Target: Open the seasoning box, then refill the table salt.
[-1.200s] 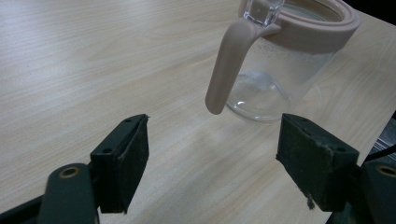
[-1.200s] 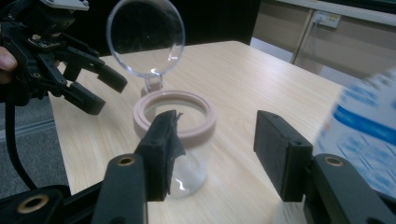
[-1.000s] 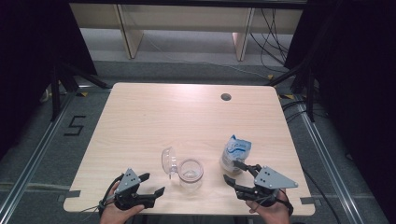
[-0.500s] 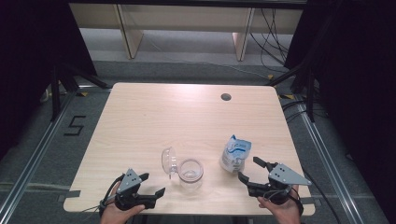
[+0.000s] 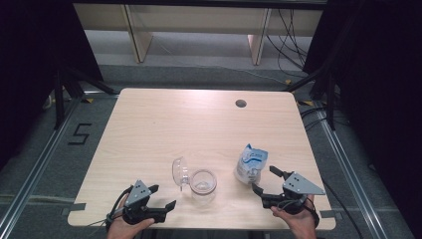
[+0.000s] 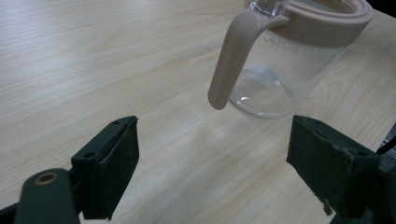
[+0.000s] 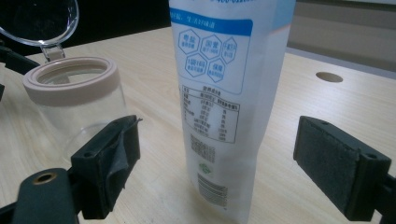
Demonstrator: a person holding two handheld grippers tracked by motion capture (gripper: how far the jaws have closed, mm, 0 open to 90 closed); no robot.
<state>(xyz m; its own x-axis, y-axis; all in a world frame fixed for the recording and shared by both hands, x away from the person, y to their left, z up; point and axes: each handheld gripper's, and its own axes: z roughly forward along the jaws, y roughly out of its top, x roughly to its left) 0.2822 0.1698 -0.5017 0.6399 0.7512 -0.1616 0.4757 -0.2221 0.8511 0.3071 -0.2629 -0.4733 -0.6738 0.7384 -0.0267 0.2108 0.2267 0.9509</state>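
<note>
Here both tools gape, holding nothing — right tool (image 5: 264, 181), jaws just widened, faces the upright pouch (image 5: 250, 163) to grasp it; left tool (image 5: 160, 196) waits beside the open jar (image 5: 203, 185).

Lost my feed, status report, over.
Both grippers open, left gripper, right gripper. Bag upright before right jaws, untouched. Glass jar open, nothing blocking.
</note>
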